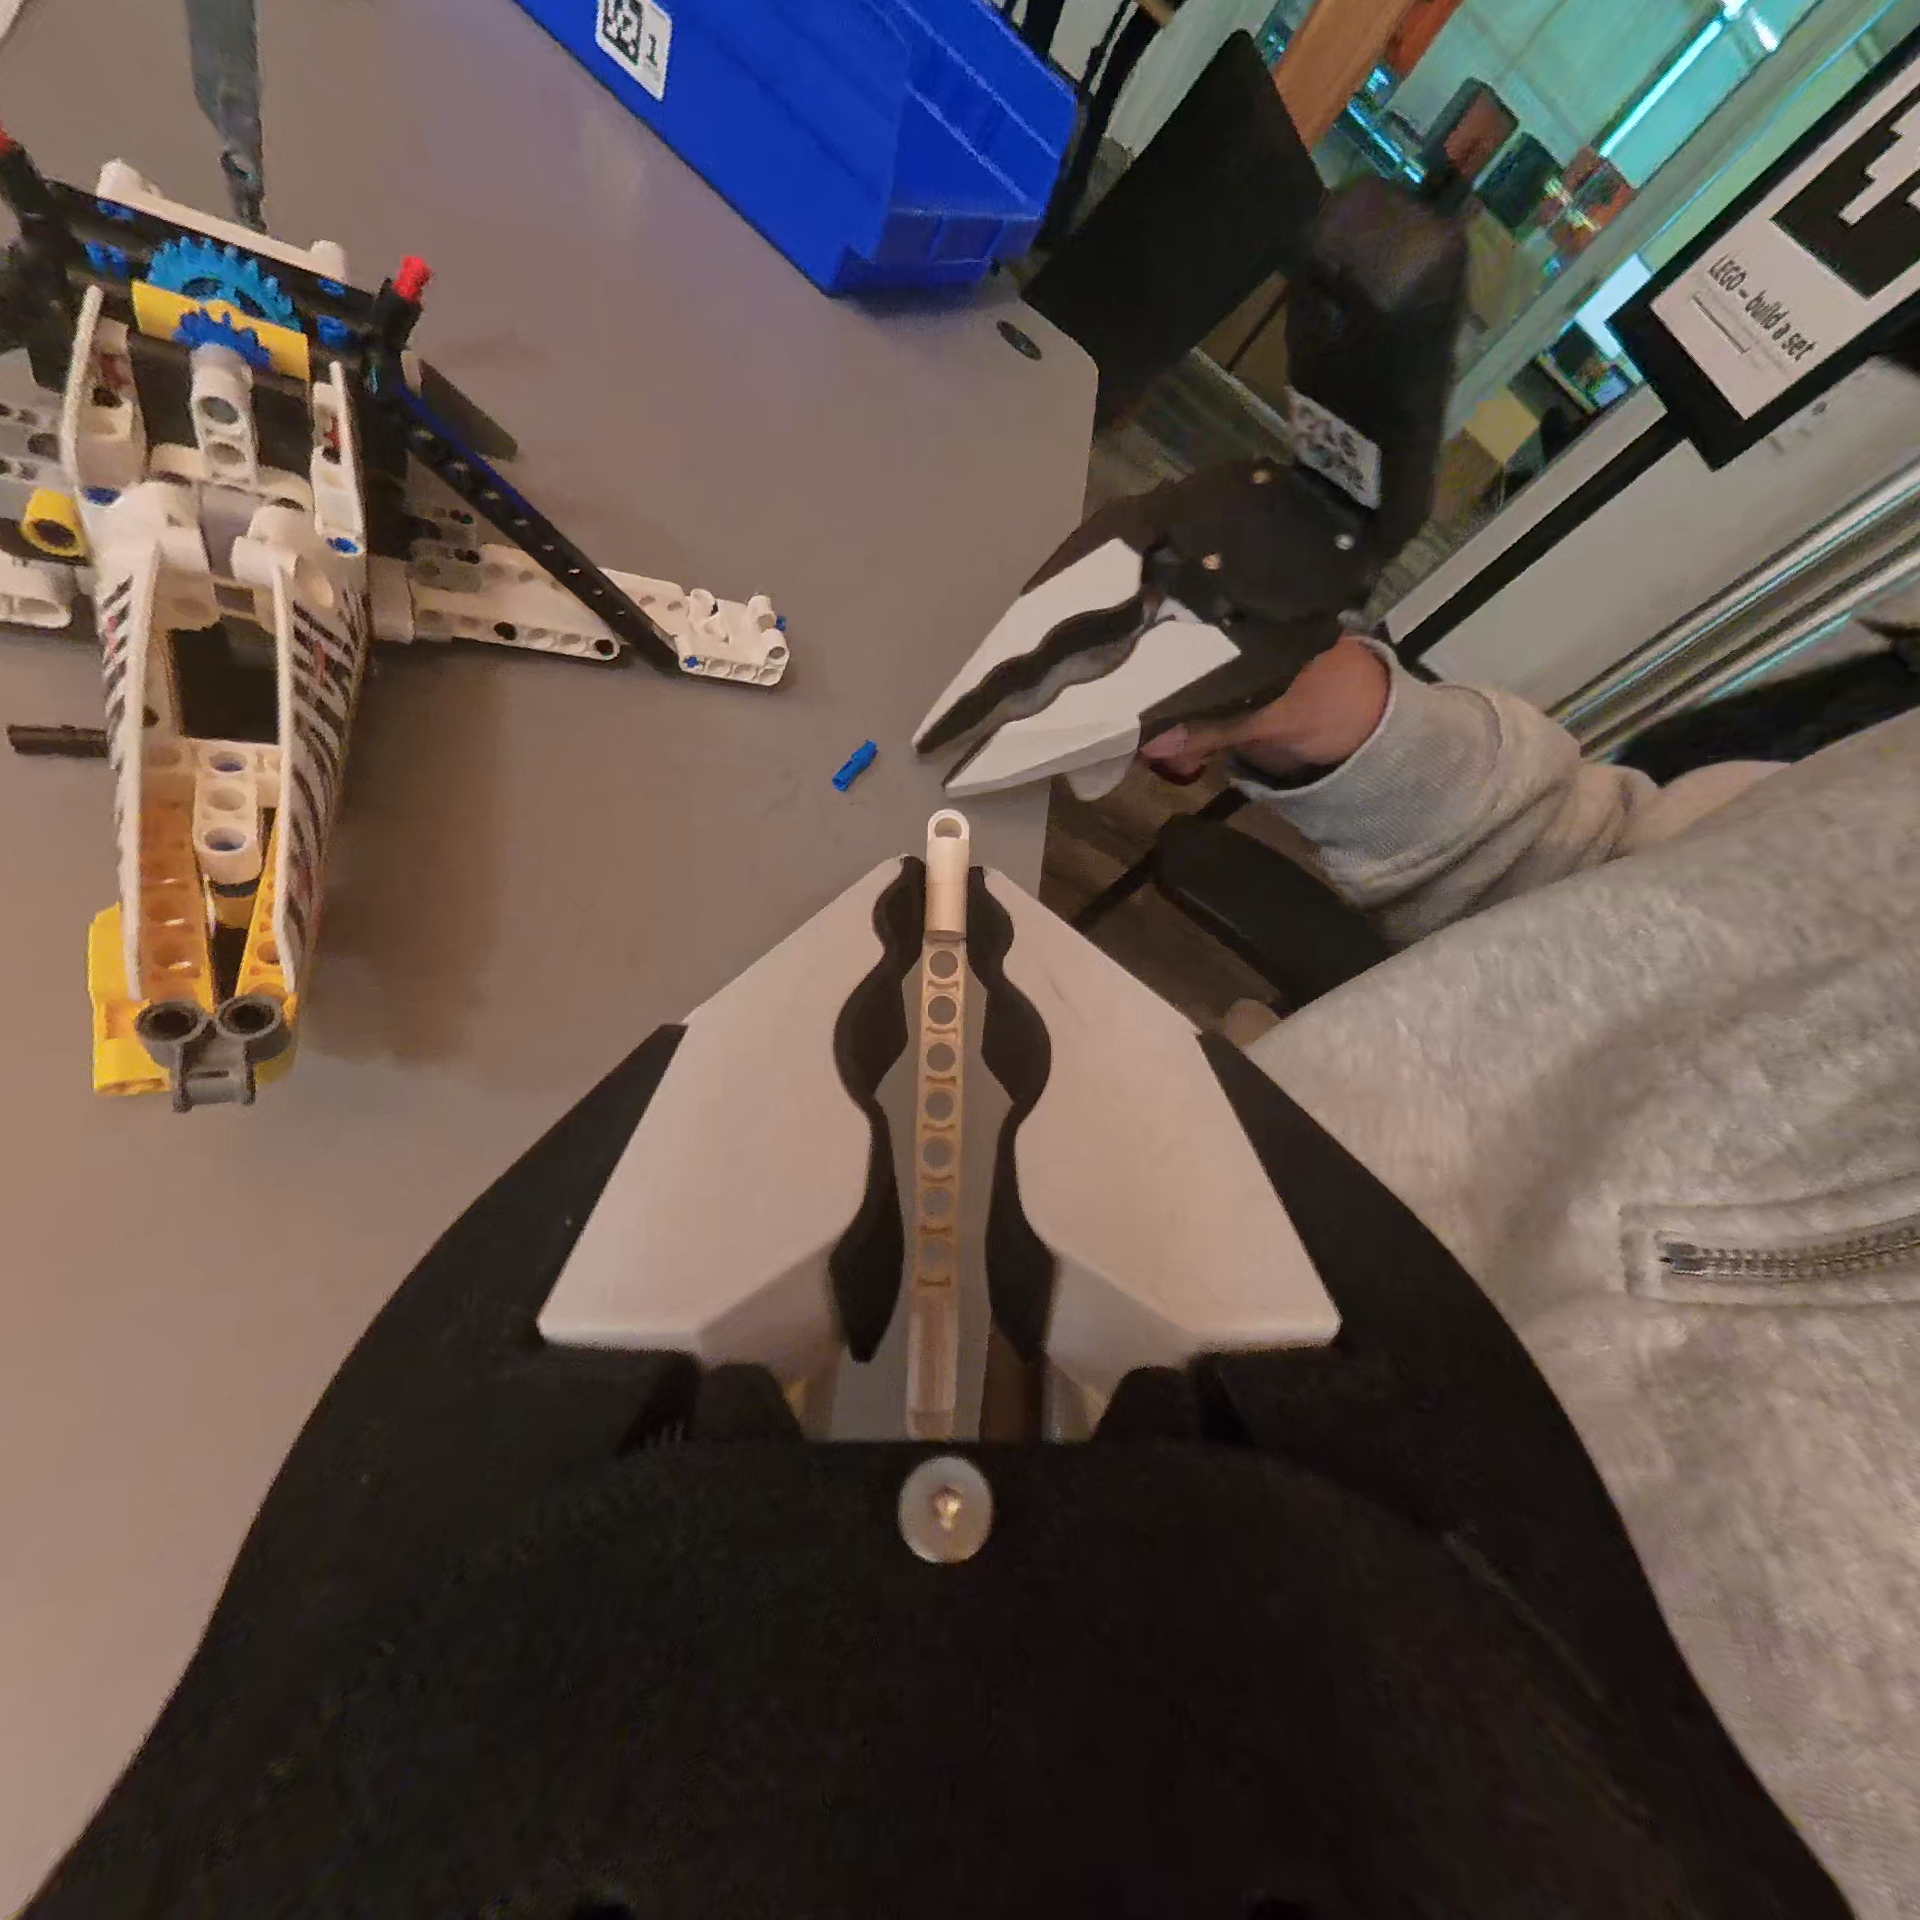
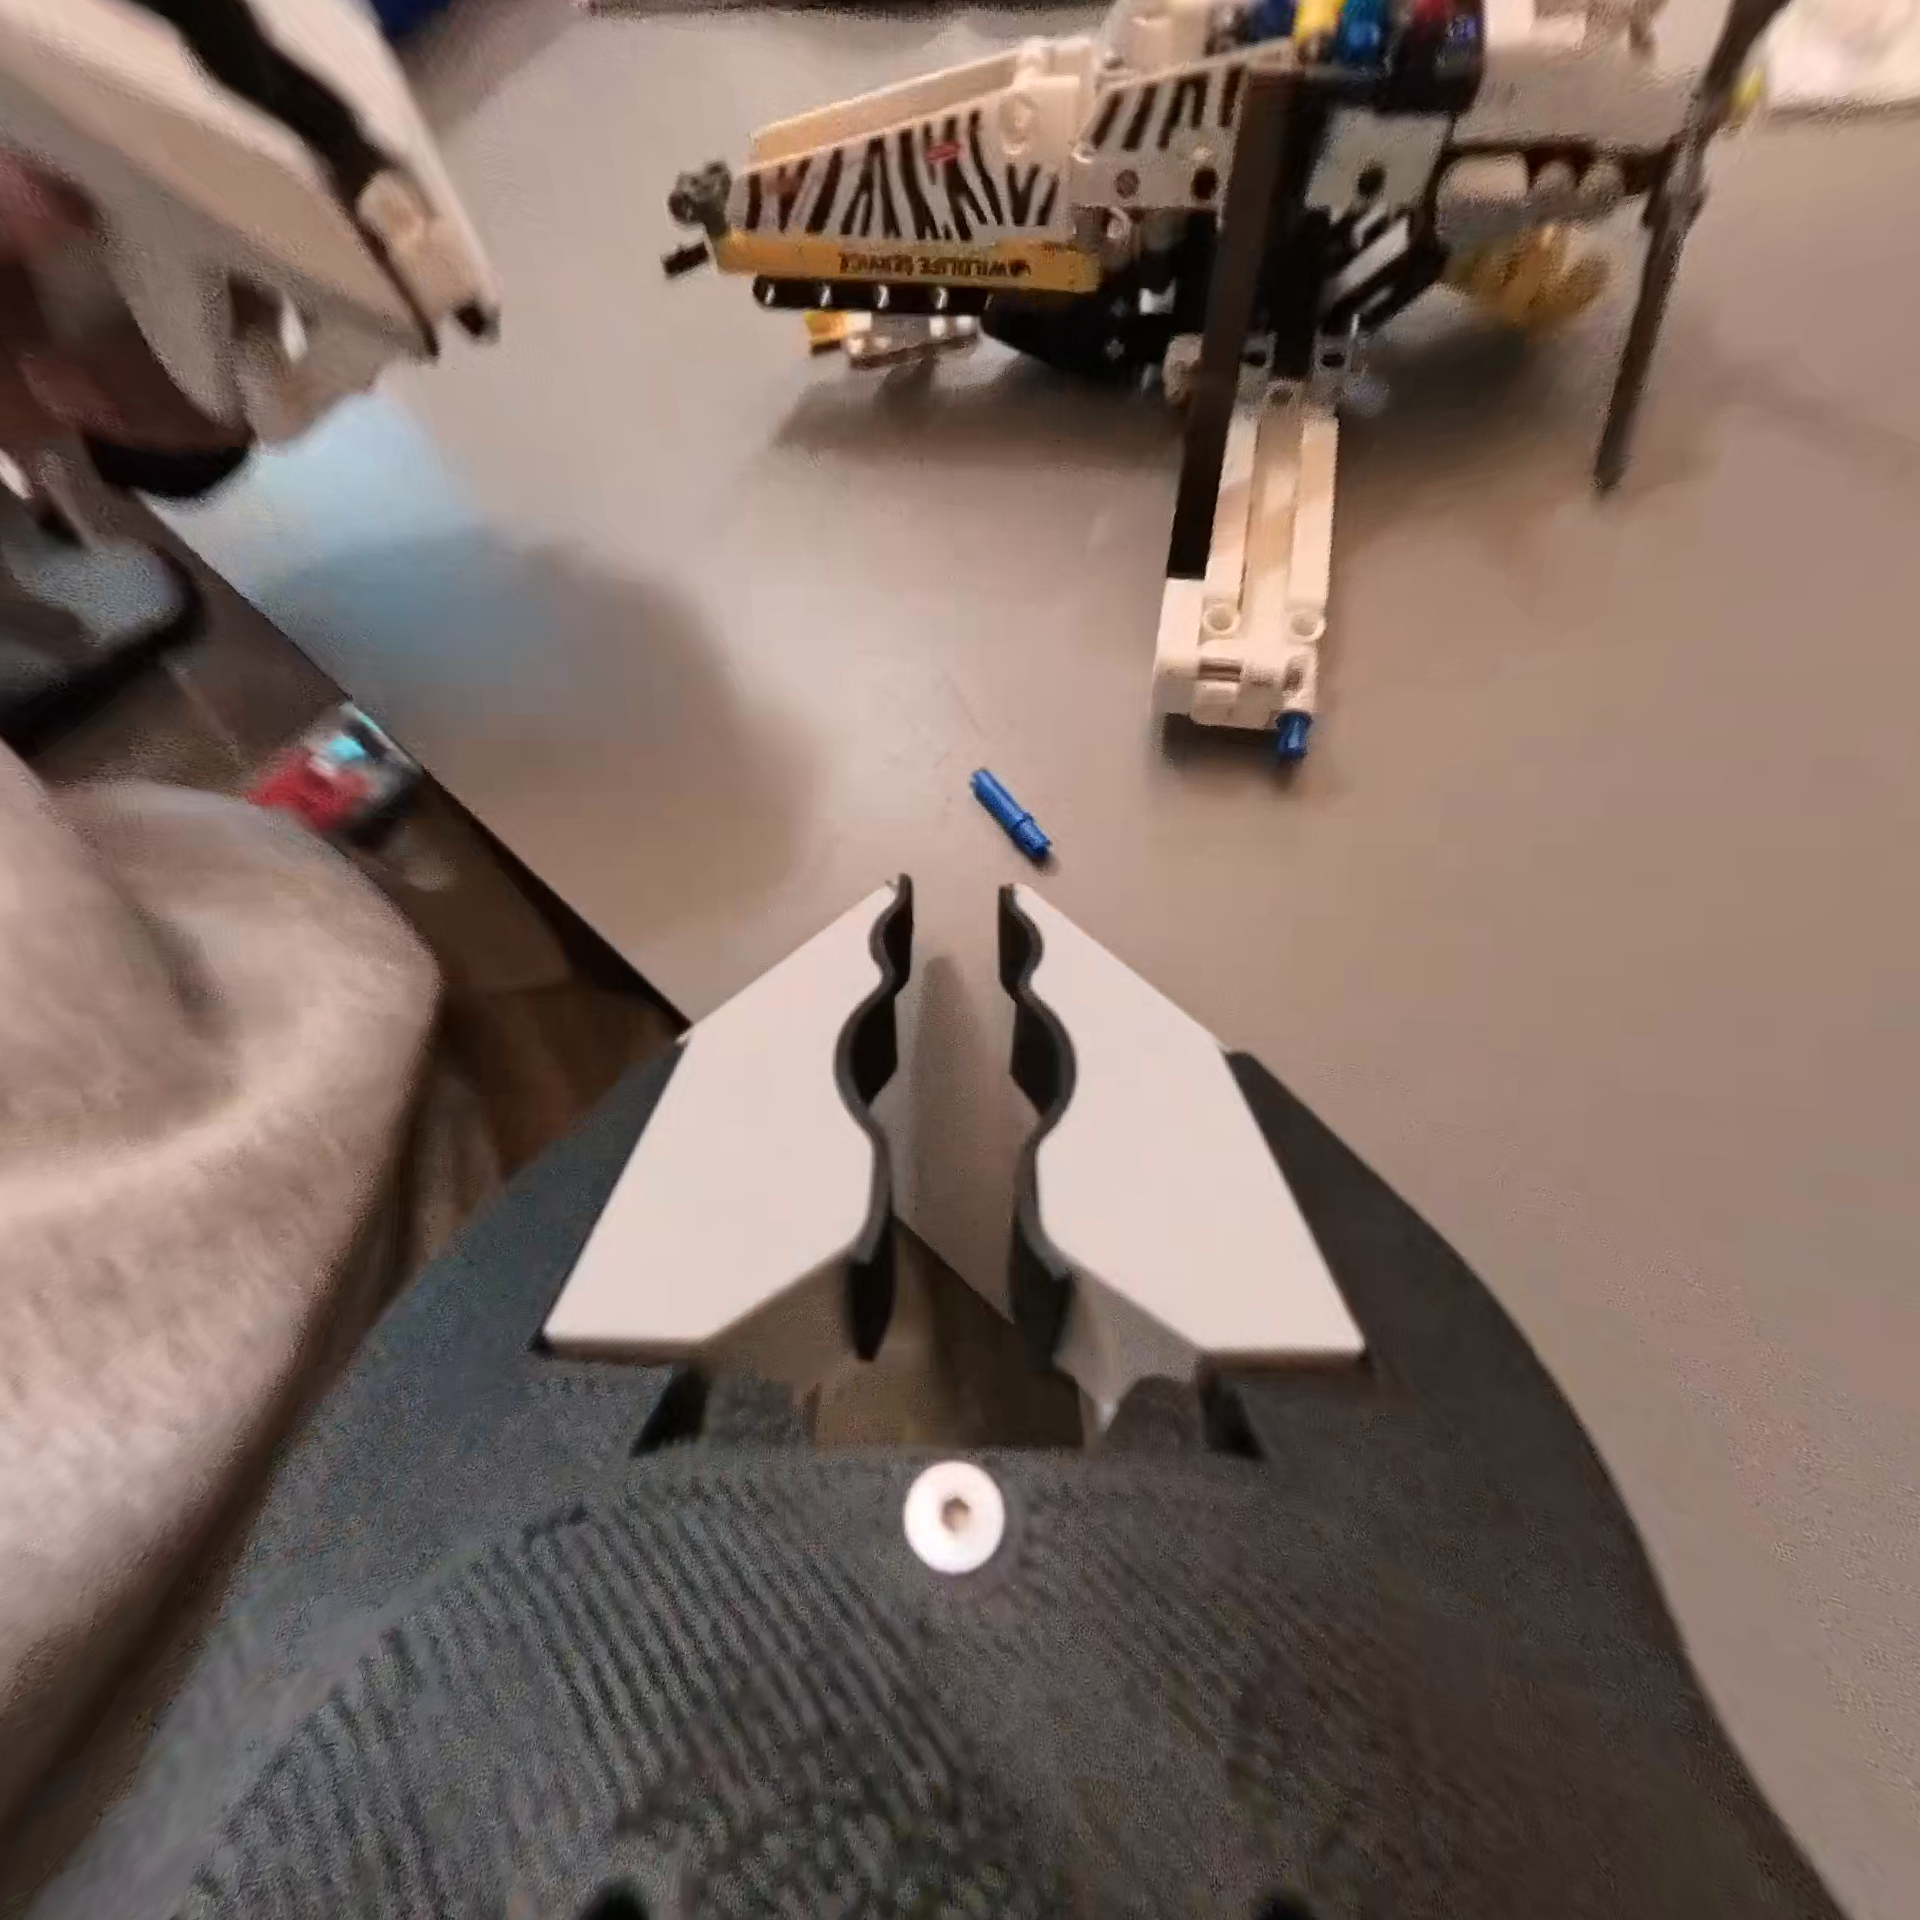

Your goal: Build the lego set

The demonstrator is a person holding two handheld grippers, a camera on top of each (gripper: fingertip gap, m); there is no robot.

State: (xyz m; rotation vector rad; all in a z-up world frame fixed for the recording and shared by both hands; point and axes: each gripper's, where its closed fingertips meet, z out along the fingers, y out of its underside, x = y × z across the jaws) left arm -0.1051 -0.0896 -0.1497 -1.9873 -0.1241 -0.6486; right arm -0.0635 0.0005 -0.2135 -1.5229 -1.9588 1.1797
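Left wrist view: the left gripper (image 1: 948, 883) is clamped on a long white beam (image 1: 940, 1101) with holes, its tip poking out toward 12 o'clock. Right wrist view: the right gripper (image 2: 954, 894) stands slightly apart, empty, with a blue pin (image 2: 1010, 815) at 1 o'clock and the zebra-striped model (image 2: 1122, 218) beyond it.

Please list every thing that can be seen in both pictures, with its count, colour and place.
Lego aircraft model: one, white, yellow and black with zebra stripes, on the table, far side.
Loose pin: one, blue, on the table before the right gripper.
Perforated beam: one, pale, clamped lengthwise in the left gripper.
Storage bin: one, blue, table's far edge.
Table: one, grey.
Sign: one, black and white, beyond the table.
Left gripper: white fingers, shut on the beam.
Right gripper: white fingers, open, empty.
Sleeve: grey, person's arm.
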